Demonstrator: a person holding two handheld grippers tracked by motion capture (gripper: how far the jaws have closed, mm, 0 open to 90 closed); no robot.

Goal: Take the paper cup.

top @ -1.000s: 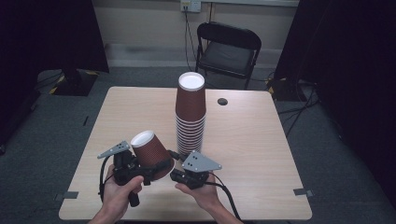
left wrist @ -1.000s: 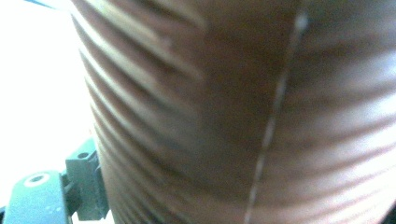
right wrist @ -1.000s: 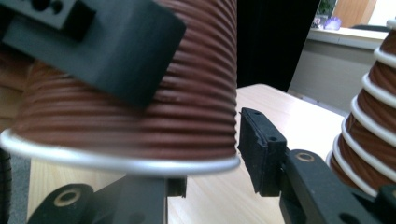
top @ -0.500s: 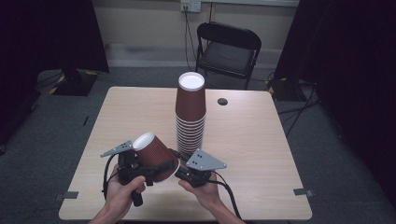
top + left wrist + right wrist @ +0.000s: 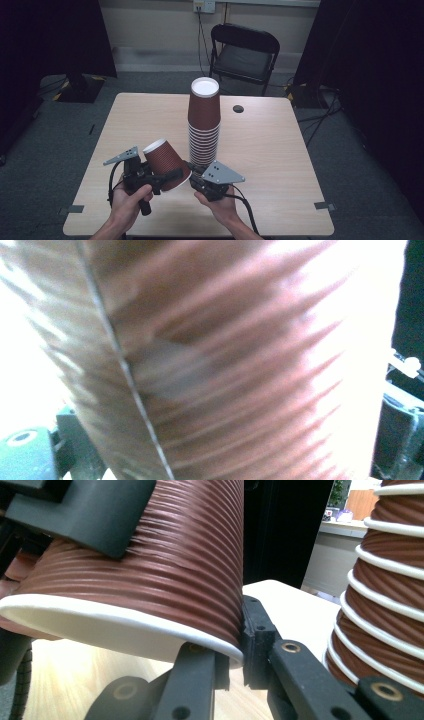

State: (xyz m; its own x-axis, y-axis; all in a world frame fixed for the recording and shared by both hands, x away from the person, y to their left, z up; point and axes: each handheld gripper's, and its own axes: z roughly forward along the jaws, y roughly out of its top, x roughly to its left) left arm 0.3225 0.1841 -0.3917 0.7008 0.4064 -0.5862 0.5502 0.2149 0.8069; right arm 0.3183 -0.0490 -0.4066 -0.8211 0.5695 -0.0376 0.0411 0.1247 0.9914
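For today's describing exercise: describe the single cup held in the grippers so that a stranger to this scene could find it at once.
Start at the wooden table and its tall stack of upturned brown cups in the middle. Look nearer the person, just left of the stack's foot, where the left gripper clamps one ribbed brown cup. Unlike the stacked ones, it is alone, lifted and tilted.

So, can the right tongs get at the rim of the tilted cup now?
Probably yes. The right tongs already sit at the white rim of the tilted cup, one jaw inside and one outside, while the left tongs hold its ribbed wall. Nothing lies between.
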